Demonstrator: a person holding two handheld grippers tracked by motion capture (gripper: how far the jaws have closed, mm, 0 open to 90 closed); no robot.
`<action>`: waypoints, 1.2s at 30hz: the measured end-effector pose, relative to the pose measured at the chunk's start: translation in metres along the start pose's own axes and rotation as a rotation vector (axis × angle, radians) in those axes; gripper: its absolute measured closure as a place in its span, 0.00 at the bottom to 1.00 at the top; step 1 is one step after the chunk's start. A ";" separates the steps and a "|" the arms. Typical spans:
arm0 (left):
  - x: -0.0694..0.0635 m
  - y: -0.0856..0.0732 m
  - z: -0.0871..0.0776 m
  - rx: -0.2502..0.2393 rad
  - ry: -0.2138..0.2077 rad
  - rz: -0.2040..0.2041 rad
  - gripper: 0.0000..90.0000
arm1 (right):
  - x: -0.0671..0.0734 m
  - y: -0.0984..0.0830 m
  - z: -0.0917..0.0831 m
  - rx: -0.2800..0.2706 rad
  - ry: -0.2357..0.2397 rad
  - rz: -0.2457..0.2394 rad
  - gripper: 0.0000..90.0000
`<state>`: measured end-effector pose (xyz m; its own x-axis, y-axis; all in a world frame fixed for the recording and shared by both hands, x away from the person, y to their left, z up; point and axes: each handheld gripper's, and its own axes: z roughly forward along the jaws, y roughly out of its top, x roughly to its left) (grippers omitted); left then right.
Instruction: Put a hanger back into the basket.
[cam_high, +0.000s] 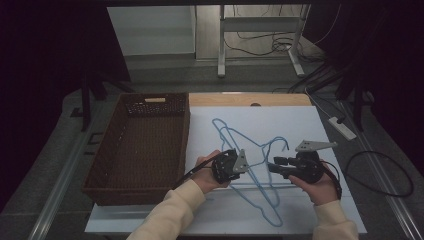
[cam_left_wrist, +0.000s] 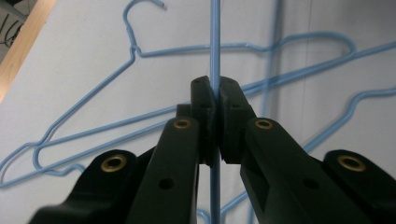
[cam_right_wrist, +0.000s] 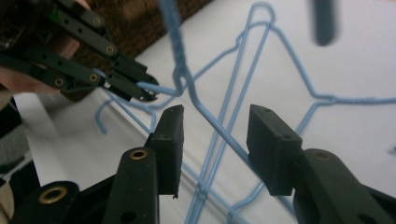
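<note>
White tabletop (cam_high: 310, 125) bears thin blue wire hangers (cam_high: 260, 172) beside a woven brown basket (cam_high: 137, 145).

No legible text or labels anywhere.

Both forearms wear cream, loose-knit sleeves ending in ribbed cuffs at the wrists. The left gripper (cam_high: 227, 165) is a compact black body with a small grey plate on its front, and a black cable trails from it back along the sleeve. The right gripper (cam_high: 280, 164) is also black, rounder in its housing, topped by a grey three-cornered plate; a dark cable loops off behind it, and what may be a reddish strap crosses the wrist, though the light is too dim to be sure. Seen close, the jaws are matte black link arms with brass-ringed pivot holes, small plain bores, and blocky rectangular pads at the tips.
</note>
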<state>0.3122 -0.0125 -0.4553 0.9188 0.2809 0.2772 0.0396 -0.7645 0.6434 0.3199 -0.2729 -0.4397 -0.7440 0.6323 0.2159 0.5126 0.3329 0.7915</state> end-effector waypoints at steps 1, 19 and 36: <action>0.000 0.000 -0.002 -0.006 -0.001 -0.007 0.96 | 0.000 0.000 0.000 0.000 0.000 0.000 0.63; 0.002 0.001 -0.042 -0.140 -0.014 -0.245 0.96 | -0.008 -0.028 -0.036 -0.211 -0.182 -0.010 0.38; 0.010 -0.007 -0.110 -0.260 0.062 -0.357 0.96 | -0.015 -0.038 -0.038 -0.201 -0.225 0.019 0.36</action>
<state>0.2779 0.0589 -0.3788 0.8401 0.5408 0.0423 0.2428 -0.4447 0.8622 0.2953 -0.3214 -0.4511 -0.6100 0.7837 0.1169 0.4135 0.1890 0.8906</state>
